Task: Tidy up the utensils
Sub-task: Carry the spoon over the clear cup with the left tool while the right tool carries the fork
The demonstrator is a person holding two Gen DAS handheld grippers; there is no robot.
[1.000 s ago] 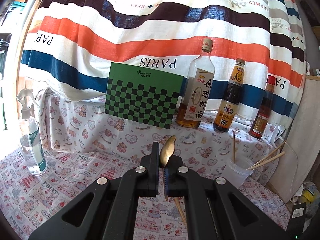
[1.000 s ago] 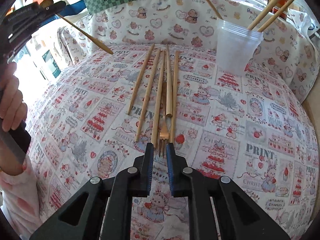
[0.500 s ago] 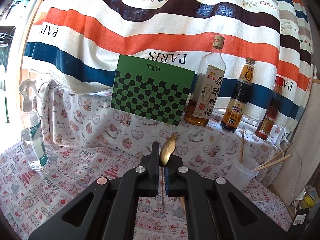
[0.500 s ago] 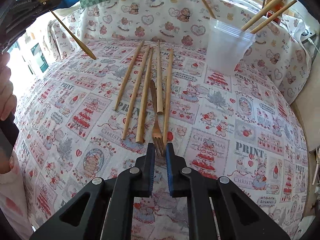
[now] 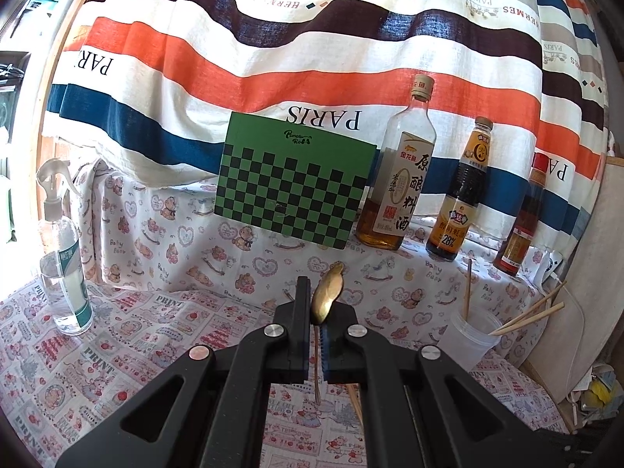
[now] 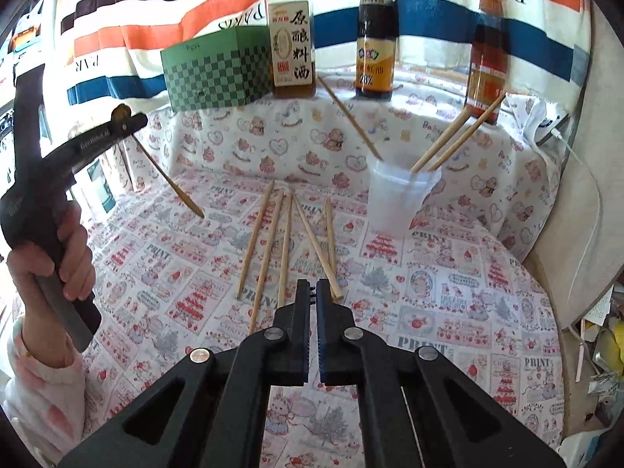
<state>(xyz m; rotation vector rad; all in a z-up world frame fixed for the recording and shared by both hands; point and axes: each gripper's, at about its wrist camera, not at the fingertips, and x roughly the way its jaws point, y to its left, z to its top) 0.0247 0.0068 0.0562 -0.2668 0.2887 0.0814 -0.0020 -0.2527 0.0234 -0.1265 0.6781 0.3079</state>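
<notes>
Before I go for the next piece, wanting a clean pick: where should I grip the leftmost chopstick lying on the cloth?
Grip the leftmost chopstick on its near half, from straight above, claw straddling its width. It lies flat on the cloth, and the gap to its neighbour is widest there.

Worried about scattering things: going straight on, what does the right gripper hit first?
Probably the loose chopsticks on the tablecloth, depth unclear; the right gripper has just closed its jaws on a fork.

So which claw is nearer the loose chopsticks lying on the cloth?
Right. The right claw, shut on a fork, sits over the near ends of the chopsticks; the left claw, gripping a spoon, is raised off to their left.
</notes>
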